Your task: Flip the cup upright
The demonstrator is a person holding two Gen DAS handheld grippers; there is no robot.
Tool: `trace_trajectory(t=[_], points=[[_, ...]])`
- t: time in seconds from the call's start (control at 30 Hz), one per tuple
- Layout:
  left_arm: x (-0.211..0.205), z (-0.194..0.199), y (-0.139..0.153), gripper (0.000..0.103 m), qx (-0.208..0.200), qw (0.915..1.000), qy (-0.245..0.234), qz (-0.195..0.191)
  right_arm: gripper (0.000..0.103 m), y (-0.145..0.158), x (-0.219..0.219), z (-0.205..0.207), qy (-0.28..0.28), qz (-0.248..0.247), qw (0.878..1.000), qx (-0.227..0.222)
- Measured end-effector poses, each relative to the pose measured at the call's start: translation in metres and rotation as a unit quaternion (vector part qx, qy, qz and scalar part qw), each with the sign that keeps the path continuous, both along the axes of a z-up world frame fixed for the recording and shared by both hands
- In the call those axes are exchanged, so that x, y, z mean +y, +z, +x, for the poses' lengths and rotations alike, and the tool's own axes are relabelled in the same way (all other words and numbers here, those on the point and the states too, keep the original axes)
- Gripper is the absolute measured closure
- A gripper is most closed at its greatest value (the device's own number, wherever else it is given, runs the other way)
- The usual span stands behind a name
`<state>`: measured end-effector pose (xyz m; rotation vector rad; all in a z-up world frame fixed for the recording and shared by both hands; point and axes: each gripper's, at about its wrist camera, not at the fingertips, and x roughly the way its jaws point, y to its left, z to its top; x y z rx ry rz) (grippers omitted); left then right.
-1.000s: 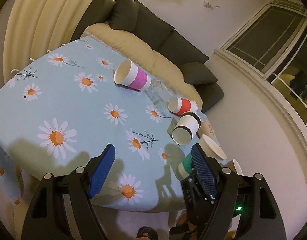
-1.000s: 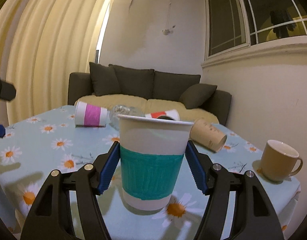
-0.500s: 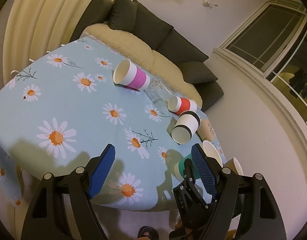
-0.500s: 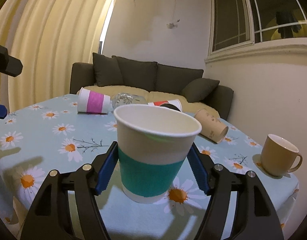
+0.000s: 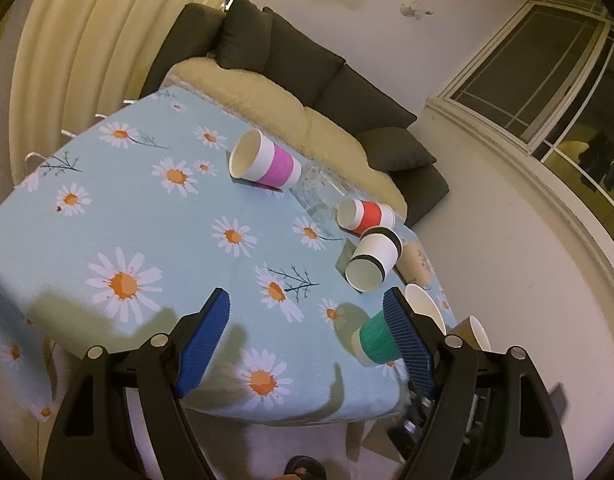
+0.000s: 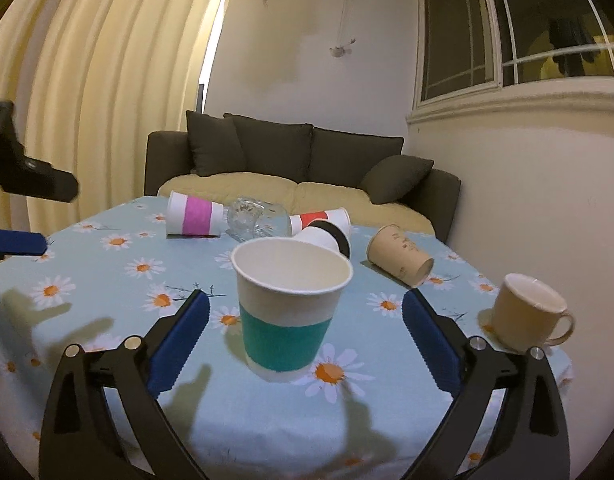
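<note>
While jaws gape wide | right gripper (image 6: 305, 336) frees upright green-banded cup (image 6: 289, 312)

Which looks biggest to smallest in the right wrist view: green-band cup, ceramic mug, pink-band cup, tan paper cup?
1. green-band cup, though it stands nearest the camera, so its lead is partly nearness.
2. ceramic mug.
3. tan paper cup and pink-band cup: too alike to rank, both lying on their sides farther back.

Paper cup (image 6: 291, 312) is stood upright on tablecloth (image 6: 107, 280), betw. the spread fingers of right gripper (image 6: 305, 336), untouched. Behind it, four cups & a glass jar (image 6: 253, 222) are laid on their sides. Mug (image 6: 527, 312) is set to the right. Sofa (image 6: 299, 168) is placed behind table.
</note>
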<state>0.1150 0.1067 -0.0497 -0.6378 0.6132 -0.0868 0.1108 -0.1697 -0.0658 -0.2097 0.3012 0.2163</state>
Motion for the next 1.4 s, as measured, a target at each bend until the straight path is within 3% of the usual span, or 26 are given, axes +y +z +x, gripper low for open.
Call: trace_trajectory(t=[0.03, 0.3, 0.53, 0.77, 0.87, 1.1, 1.4], points=[[0.001, -0.002, 0.001, 0.015, -0.002, 1.0, 0.004, 0.001, 0.007, 0.007, -0.002, -0.008, 0.007, 0.0, 1.0, -0.003], [-0.007, -0.026, 0.011, 0.015, -0.011, 0.9995, 0.007, 0.029, 0.005, 0.039, -0.03, -0.044, 0.051, 0.024, 0.997, 0.053], [-0.031, -0.052, 0.028, 0.011, -0.037, 0.9938, -0.005, 0.105, 0.005, 0.066, -0.06, -0.049, 0.062, 0.048, 0.993, 0.09], [-0.061, -0.068, 0.041, 0.007, -0.06, 0.9782, -0.02, 0.198, 0.005, 0.089, -0.087, -0.055, 0.084, 0.032, 0.99, 0.106], [-0.075, -0.076, 0.042, 0.007, -0.066, 0.9716, -0.037, 0.224, 0.005, 0.098, -0.095, -0.057, 0.083, 0.014, 0.991, 0.099], [-0.101, -0.103, 0.049, 0.007, -0.085, 0.953, -0.072, 0.282, 0.005, 0.114, -0.112, -0.062, 0.084, 0.029, 0.992, 0.084], [-0.099, -0.121, 0.057, 0.007, -0.096, 0.9553, -0.068, 0.271, 0.005, 0.115, -0.119, -0.066, 0.109, 0.036, 0.99, 0.08]])
